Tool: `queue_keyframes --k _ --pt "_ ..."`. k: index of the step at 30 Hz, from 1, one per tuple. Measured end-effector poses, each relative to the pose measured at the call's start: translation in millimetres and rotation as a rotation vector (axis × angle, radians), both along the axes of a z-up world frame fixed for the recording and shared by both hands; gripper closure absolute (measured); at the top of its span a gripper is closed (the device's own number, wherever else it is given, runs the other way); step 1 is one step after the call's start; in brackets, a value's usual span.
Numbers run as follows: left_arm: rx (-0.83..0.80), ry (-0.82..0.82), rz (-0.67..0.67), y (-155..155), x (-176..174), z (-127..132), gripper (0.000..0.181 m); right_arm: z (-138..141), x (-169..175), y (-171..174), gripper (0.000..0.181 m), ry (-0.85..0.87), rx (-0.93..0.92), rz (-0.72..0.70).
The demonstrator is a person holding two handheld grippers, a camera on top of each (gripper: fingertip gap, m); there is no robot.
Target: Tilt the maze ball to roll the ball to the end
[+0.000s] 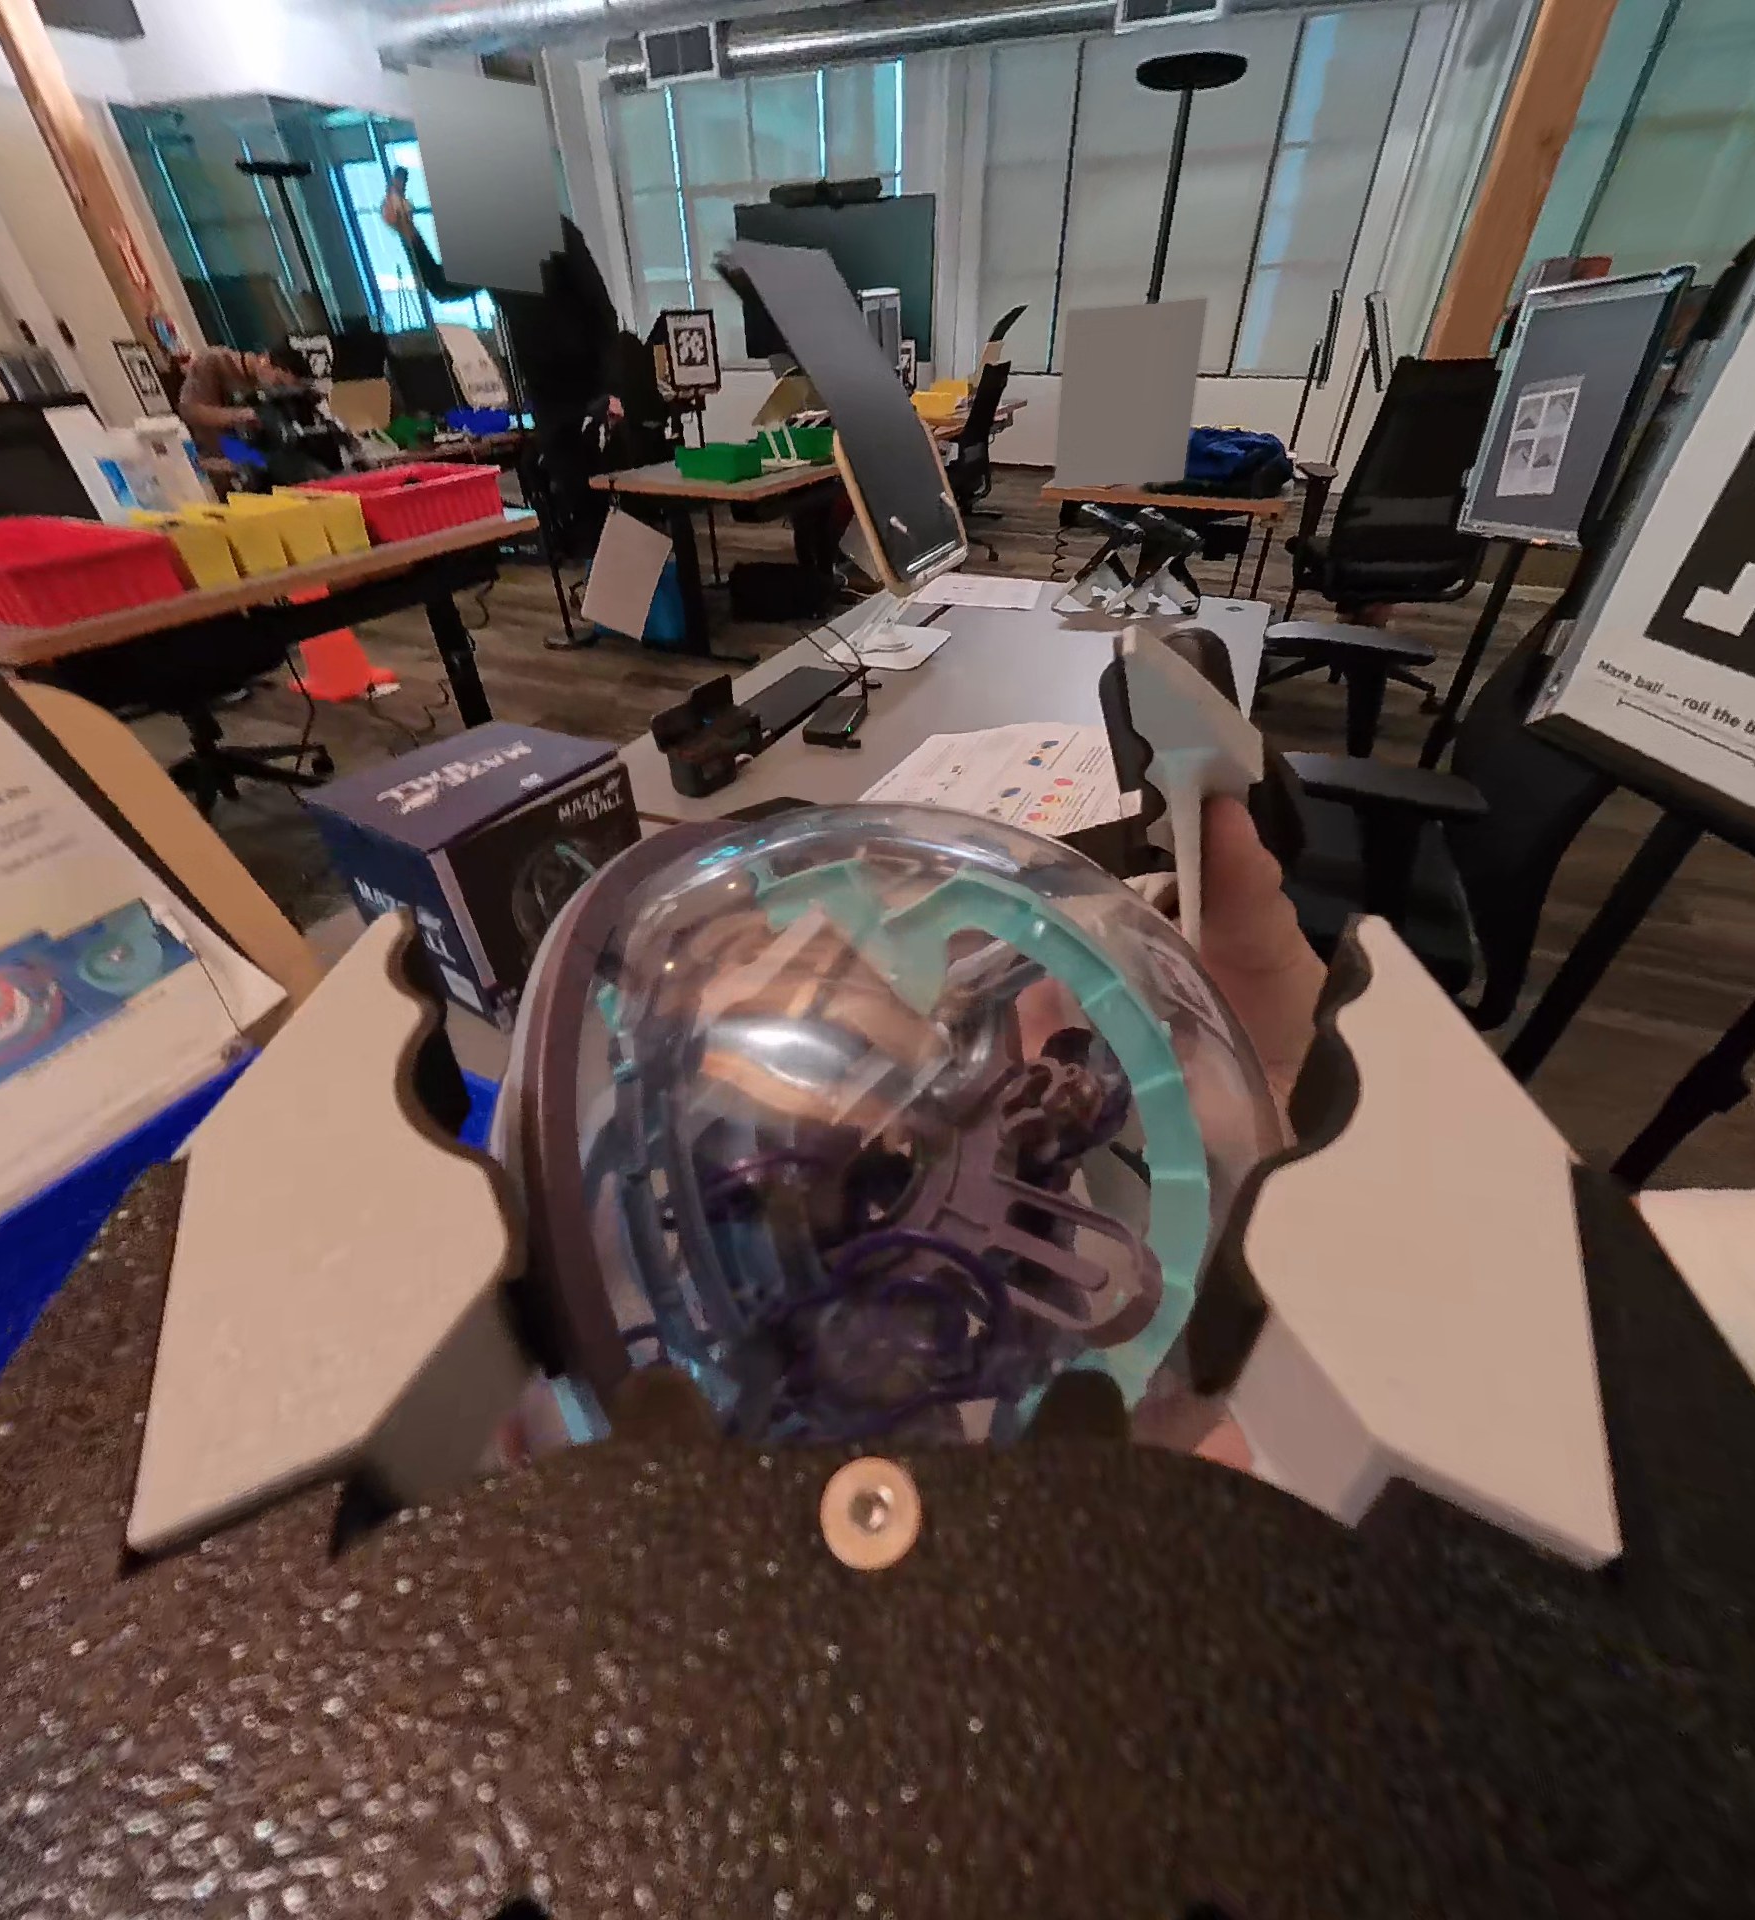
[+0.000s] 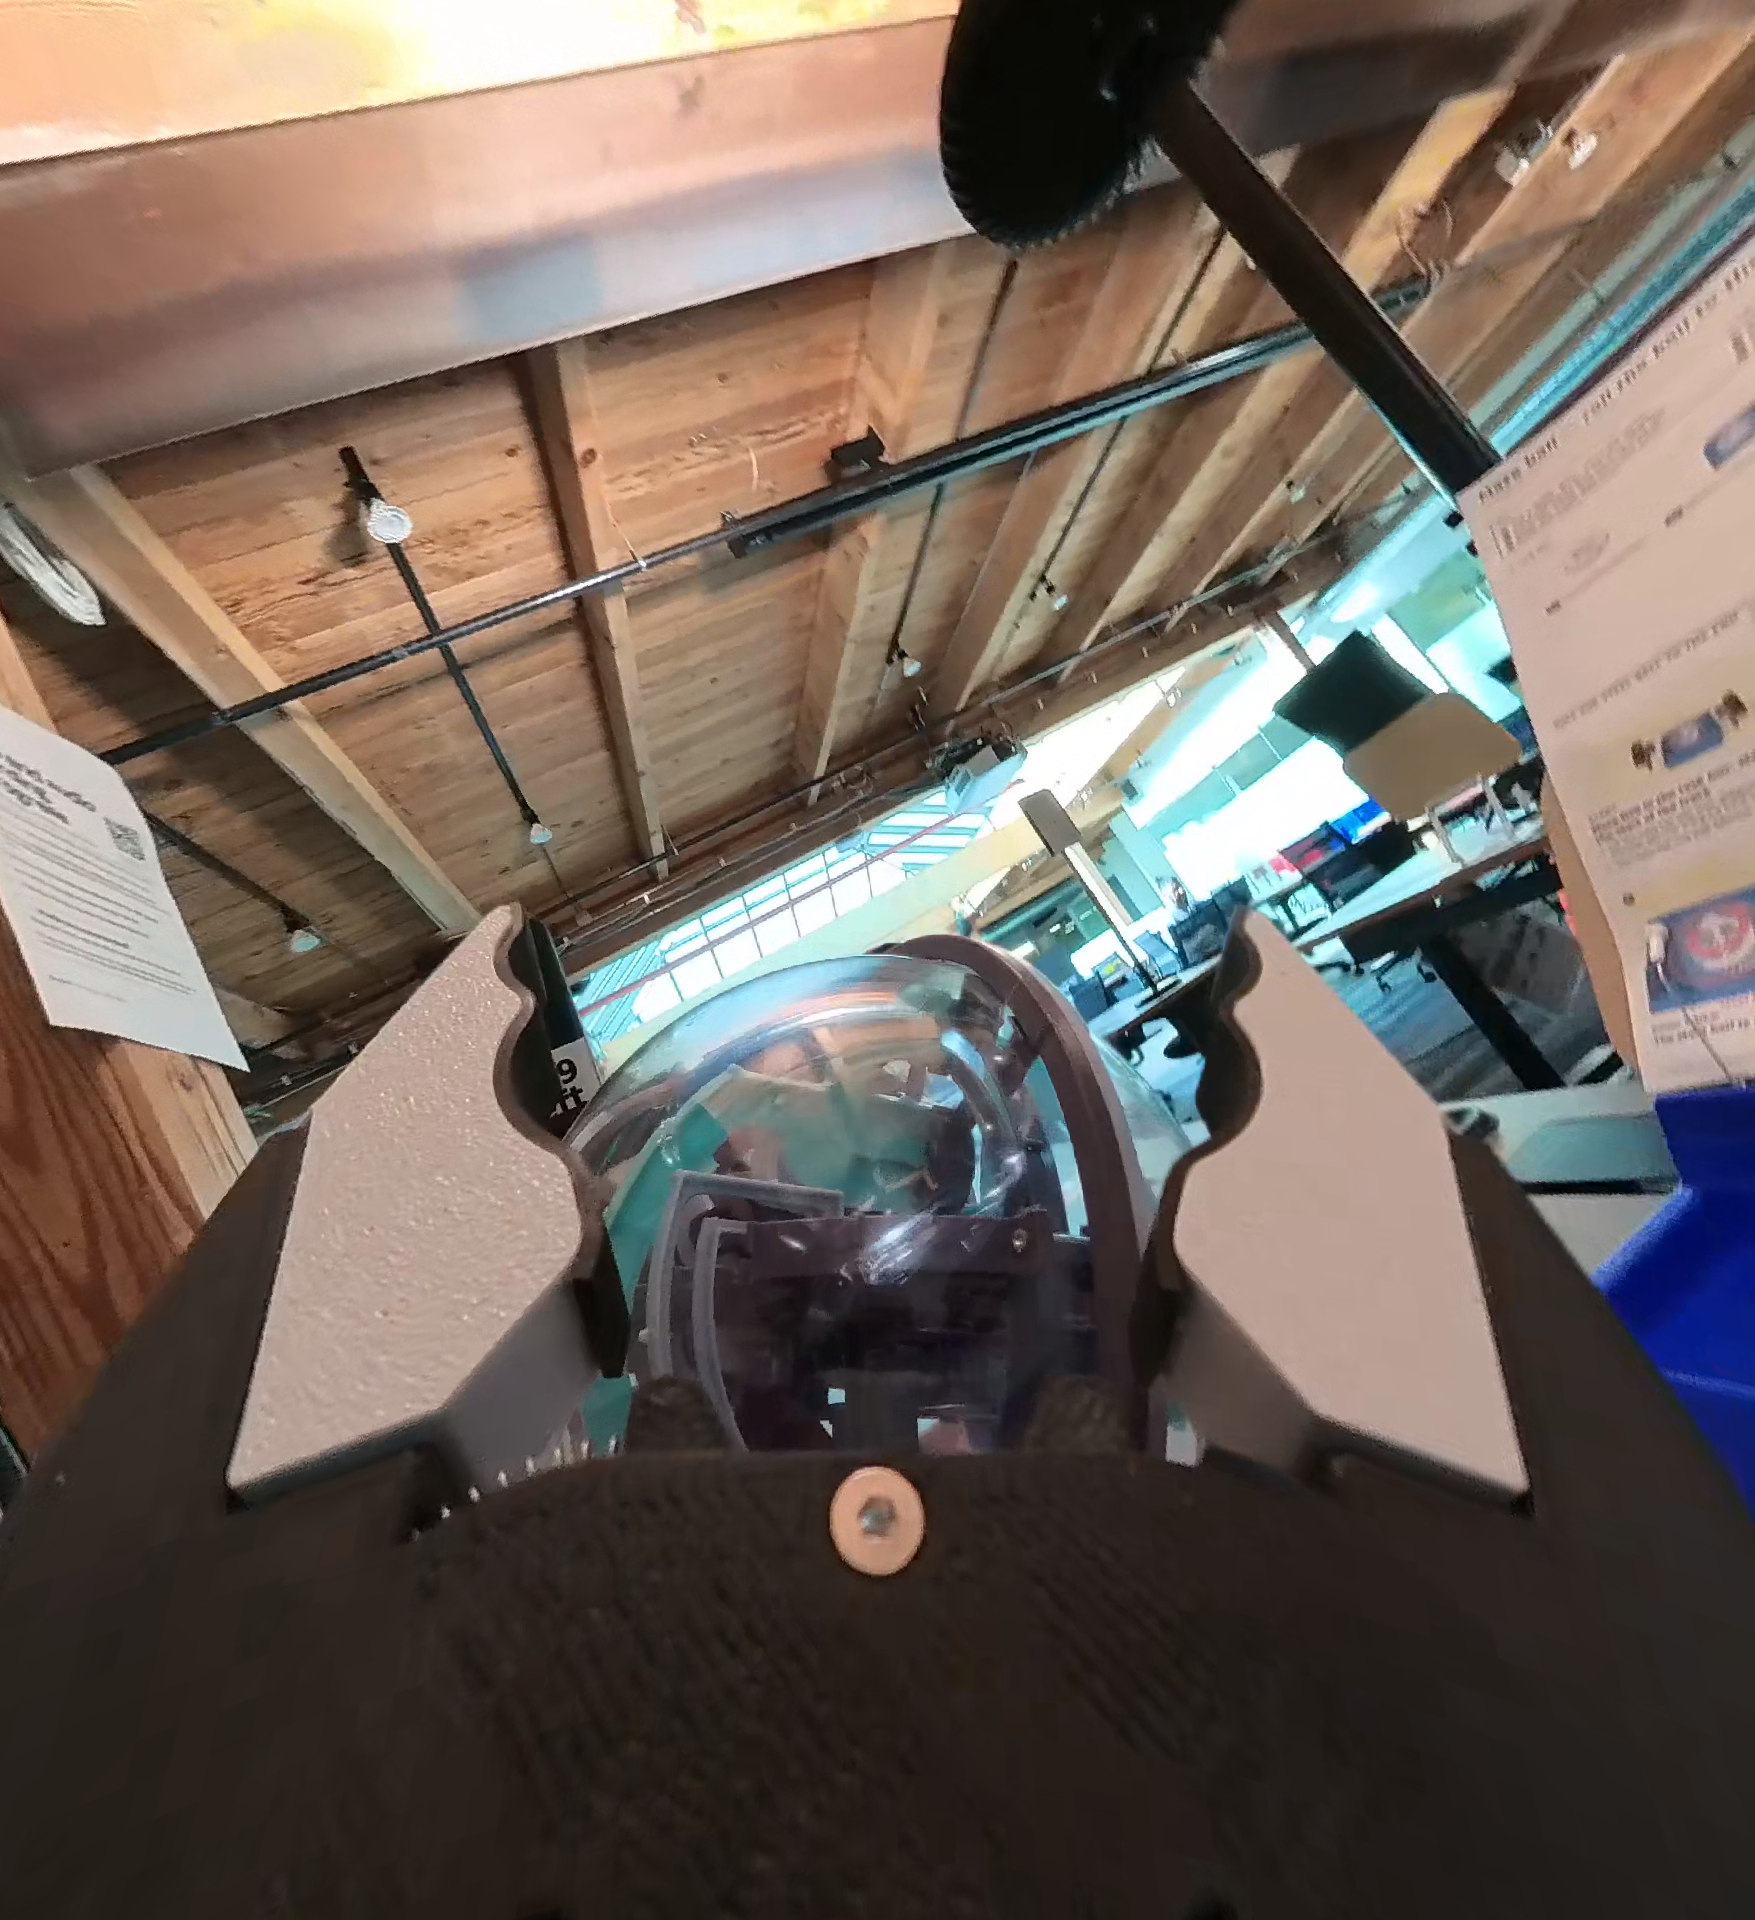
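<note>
The maze ball (image 1: 852,1122) is a clear sphere with a teal ring track and dark purple tracks inside, held up in the air. My left gripper (image 1: 883,1039) is shut on it, with a grey finger on each side. My right gripper (image 2: 883,1039) is also shut on the maze ball (image 2: 852,1143) and points up towards the ceiling. In the left wrist view one finger of the right gripper (image 1: 1179,727) and a person's hand (image 1: 1257,956) show behind the sphere. I cannot make out the small ball inside.
The maze ball's dark box (image 1: 478,831) stands on the grey table (image 1: 956,686) just beyond. A blue bin (image 1: 21,1278) and an instruction sheet (image 1: 42,935) are at left. A marker sign (image 1: 1735,540) stands at right. A wooden post (image 2: 21,1091) is near the right gripper.
</note>
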State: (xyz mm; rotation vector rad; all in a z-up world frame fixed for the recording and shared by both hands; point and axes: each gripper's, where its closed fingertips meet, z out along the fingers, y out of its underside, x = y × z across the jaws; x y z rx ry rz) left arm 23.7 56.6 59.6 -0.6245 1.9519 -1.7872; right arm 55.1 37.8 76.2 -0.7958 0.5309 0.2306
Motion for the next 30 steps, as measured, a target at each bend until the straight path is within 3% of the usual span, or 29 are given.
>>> queue_keyframes --k 14,19,23,30 --pt "-0.140 0.080 0.004 16 8 -15 0.024 -15 4 23 0.050 0.022 -0.169 0.023" --pt "-0.226 0.212 0.041 24 21 -26 0.025 -28 2 38 0.043 0.009 -0.312 0.073" --pt "-0.336 0.290 0.029 33 28 -34 0.025 -35 1 41 0.055 -0.019 -0.363 0.103" --pt "-0.308 0.069 -0.002 32 19 -18 0.024 -18 -6 37 0.054 -0.179 -0.317 0.044"
